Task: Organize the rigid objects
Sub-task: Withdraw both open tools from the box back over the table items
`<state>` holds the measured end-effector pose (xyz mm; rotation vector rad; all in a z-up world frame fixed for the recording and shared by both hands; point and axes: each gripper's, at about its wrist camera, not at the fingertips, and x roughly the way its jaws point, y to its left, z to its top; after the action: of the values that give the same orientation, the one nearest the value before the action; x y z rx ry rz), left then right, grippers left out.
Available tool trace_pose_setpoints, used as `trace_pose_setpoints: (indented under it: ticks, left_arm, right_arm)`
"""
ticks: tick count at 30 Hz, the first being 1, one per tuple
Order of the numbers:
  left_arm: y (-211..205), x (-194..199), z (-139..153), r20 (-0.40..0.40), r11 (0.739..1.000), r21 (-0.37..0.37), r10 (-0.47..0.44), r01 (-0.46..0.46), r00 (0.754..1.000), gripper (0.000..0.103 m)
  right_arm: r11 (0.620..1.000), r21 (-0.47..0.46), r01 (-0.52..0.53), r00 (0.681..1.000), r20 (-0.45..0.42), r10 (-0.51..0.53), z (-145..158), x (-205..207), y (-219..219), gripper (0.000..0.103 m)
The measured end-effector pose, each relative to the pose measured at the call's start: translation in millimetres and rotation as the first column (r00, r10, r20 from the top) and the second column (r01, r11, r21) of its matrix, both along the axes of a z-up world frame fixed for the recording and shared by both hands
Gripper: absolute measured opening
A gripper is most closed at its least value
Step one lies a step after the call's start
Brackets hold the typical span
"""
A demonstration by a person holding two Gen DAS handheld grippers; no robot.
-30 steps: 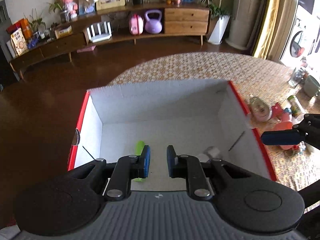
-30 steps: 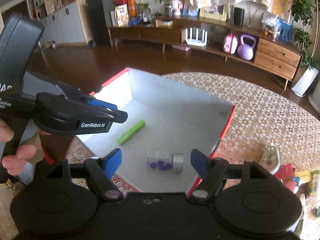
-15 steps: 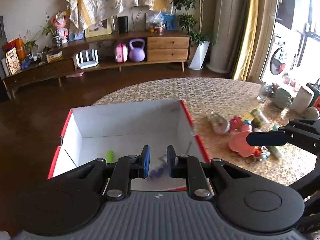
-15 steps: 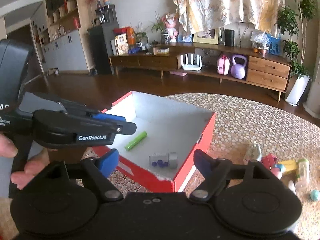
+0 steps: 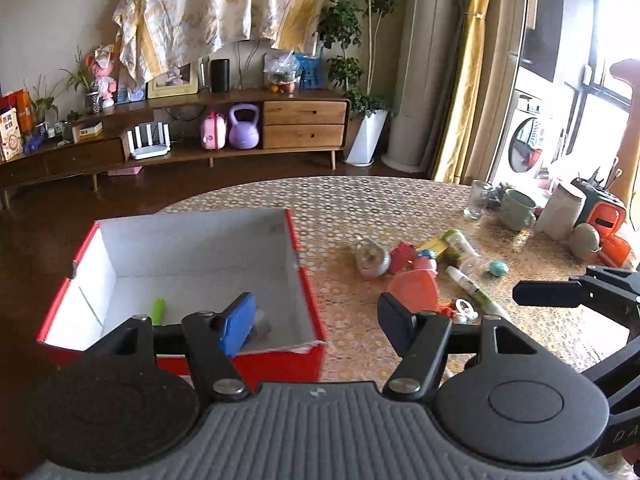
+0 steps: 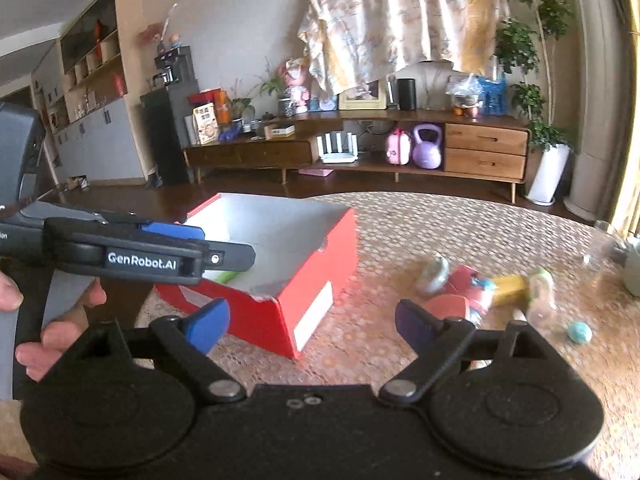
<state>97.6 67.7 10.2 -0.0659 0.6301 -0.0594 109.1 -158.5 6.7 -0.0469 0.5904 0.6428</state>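
Black claw [image 5: 316, 320] bodies with blue finger pads [image 5: 238, 324], silver pivot screws, white "GenRobot.AI" lettering on the side

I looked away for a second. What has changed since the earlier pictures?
Both grippers swung from over the red box toward the toy pile. The left gripper, shut before, is opening; the right gripper is opening wider. Neither holds anything. The green tube stays in the box.
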Motion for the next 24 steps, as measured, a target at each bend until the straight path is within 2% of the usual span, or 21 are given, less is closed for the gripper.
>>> trace_pose_setpoints:
  ticks: [3,6,10,17,24]
  left_arm:
    - [-12.7,-1.2,-5.6,0.0,1.0,-0.016,-0.019,0.019,1.0,0.069]
    - [-25.7,-2.7,-11.1,0.015,0.999,-0.011,-0.03,0.03,0.999,0.081]
    - [-39.8,1.9,-16.0,0.027,0.997,-0.039,-0.06,0.061,0.998,0.084]
    - [-61.4,16.3,-33.8,0.023,0.997,-0.058,-0.055,0.056,0.998,0.086]
    - [-87.4,37.2,-49.6,0.009,0.997,-0.032,-0.073,0.074,0.997,0.086]
  right_arm:
    - [1.0,0.0,0.028,0.999,0.016,-0.028,-6.6,-7.1,-17.2,0.095]
    - [0.998,0.015,0.065,0.998,0.019,-0.065,-11.9,-10.9,-37.7,0.1]
    - [0.993,0.014,0.119,0.993,0.021,-0.12,-20.7,-10.6,-60.1,0.102]
    - [0.984,-0.01,0.179,0.984,0.018,-0.179,-36.1,-2.8,-85.2,0.103]
    - [0.967,-0.06,0.249,0.969,0.027,-0.247,-55.3,13.4,-105.0,0.103]
